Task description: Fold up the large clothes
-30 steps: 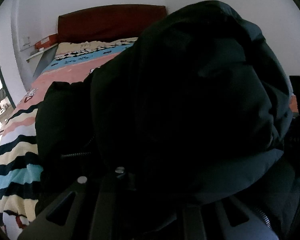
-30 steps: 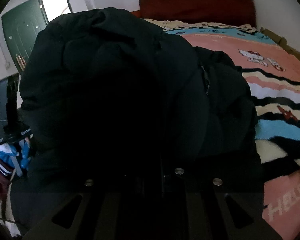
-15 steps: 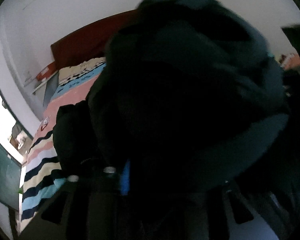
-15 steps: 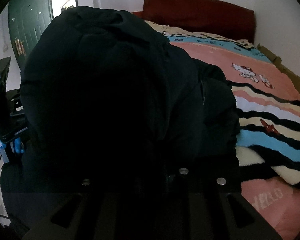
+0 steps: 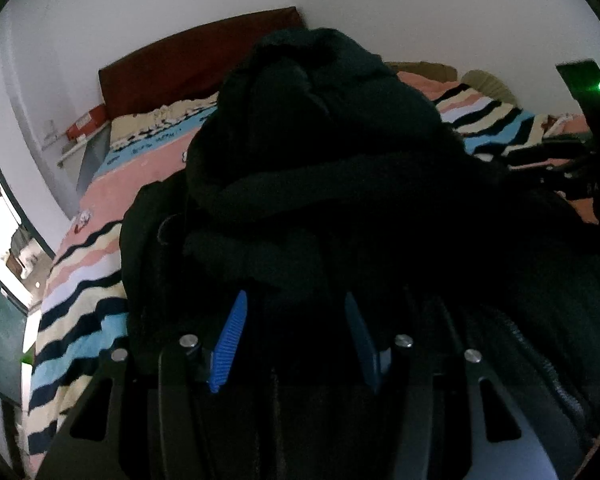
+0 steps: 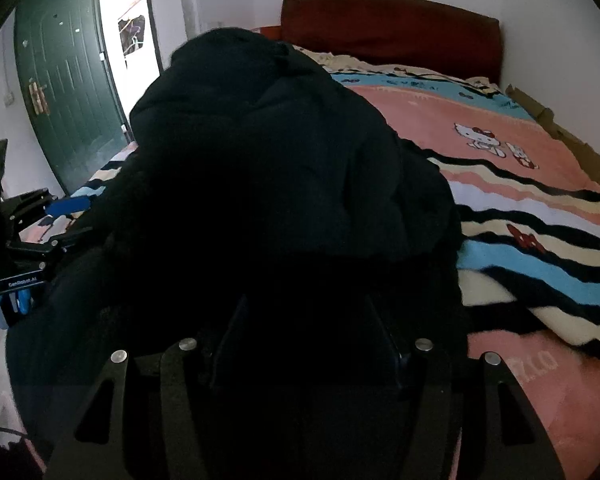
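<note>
A big black padded jacket (image 5: 340,168) lies bunched in a heap on the bed, and it fills the middle of both views. My left gripper (image 5: 294,296) sits at the heap's near edge, its jaws opening. Its blue pads (image 5: 230,344) stand apart, with dark cloth lying loose at their tips and nothing pressed. At the same jacket (image 6: 268,168), my right gripper (image 6: 306,300) is opening too, and its dark fingers (image 6: 384,336) are spread clear of the cloth. The left gripper (image 6: 32,224) also shows at the left edge of the right wrist view.
The bed carries a striped pink, blue and cream blanket (image 6: 532,208) with cartoon cats, and bare blanket lies right of the jacket. A dark red headboard (image 6: 392,32) stands against the white wall. A green door (image 6: 68,92) hangs open at far left. A red box (image 5: 86,120) sits on a bedside shelf.
Both grippers were shut on the raised jacket; their jaws have now come apart and let go. The jacket has sunk into a lower heap on the bed, and both grippers have drawn back.
</note>
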Demonstrator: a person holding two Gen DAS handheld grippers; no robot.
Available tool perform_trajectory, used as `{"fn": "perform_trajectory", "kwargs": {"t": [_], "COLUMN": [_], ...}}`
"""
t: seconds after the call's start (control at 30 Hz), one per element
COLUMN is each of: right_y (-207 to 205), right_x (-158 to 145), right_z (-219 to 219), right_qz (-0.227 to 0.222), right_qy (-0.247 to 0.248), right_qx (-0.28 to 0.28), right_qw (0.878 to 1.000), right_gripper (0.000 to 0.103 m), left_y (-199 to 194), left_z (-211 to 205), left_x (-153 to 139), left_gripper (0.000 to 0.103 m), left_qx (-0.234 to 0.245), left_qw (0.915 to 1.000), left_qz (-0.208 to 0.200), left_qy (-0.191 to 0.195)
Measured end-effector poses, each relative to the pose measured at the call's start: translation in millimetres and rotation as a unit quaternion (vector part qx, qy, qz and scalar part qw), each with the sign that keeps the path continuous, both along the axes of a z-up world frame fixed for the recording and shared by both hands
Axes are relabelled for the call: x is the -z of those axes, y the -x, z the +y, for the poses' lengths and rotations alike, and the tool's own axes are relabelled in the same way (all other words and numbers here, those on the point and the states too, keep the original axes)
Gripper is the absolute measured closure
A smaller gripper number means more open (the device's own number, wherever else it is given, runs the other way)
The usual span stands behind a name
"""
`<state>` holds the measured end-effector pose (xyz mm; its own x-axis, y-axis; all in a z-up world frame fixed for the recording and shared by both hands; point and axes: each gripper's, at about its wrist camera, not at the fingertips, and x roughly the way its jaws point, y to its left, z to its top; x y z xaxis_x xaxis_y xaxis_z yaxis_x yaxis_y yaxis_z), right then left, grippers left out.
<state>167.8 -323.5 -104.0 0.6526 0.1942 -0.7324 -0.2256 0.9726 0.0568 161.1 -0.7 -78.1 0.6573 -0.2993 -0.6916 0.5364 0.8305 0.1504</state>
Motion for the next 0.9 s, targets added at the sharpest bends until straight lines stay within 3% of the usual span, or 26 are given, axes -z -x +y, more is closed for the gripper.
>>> {"fn": "perform_trajectory", "kwargs": {"t": [0.23,0.53,0.7,0.9], "right_y": [-15.0,-129.9,-195.1,-244.9], "right_x": [-39.9,-98.1,-107.0,-79.5], "right_z": [-25.3,-21.3,2.8,36.2], "right_qz": [-0.02,-0.049,-0.05,-0.009], "right_qy": [-0.022,-0.052,-0.065,-0.064], "right_qx": [0.015,0.035,0.033,0.014], "right_qw": [0.999,0.997,0.996,0.998], "right_gripper": [0.044,0.043,0.042,0.039], "left_y": [-47.4,-180.3,-245.5,-259.9], "left_z": [10.5,-8.1,-28.0,-54.9], "left_x": [-50.3,-103.8,-100.1,-67.0], "left_gripper": [0.054,0.053,0.053,0.053], "left_qx": [-0.027,-0.079,-0.089,-0.067], "left_qw": [0.9958,0.9839,0.9804,0.9834], "left_qz": [0.036,0.054,0.074,0.107], "left_qy": [0.079,0.151,0.16,0.131]}}
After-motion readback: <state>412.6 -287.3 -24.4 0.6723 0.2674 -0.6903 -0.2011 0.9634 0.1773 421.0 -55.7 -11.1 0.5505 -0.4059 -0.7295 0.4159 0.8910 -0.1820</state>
